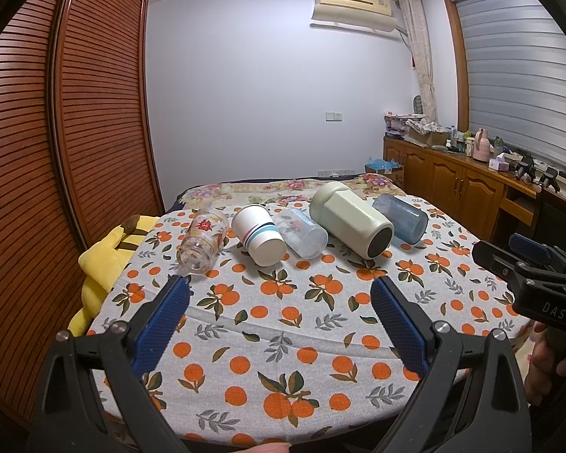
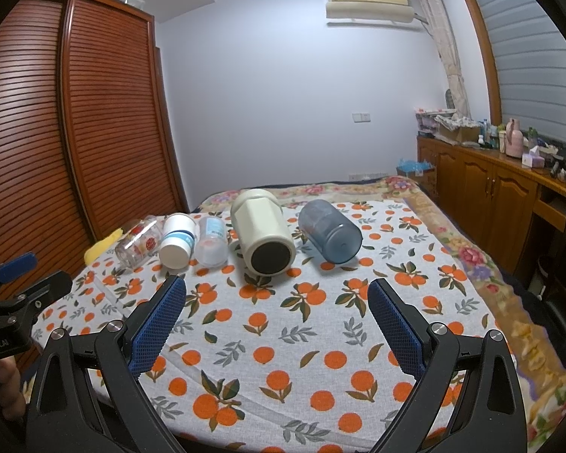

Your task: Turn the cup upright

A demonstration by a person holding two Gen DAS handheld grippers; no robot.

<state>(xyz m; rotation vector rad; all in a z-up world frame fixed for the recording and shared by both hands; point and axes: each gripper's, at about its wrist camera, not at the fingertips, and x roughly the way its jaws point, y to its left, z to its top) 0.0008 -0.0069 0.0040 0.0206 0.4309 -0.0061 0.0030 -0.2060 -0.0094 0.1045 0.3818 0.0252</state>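
Observation:
Several cups lie on their sides in a row on the orange-print cloth: a clear glass with red flowers, a white paper cup with stripes, a clear plastic cup, a large cream flask and a blue translucent cup. My left gripper is open and empty, short of the row. My right gripper is open and empty, in front of the cream flask.
A yellow plush toy lies at the cloth's left edge. A wooden wardrobe stands to the left. A wooden cabinet with clutter runs along the right wall. A floral blanket borders the cloth.

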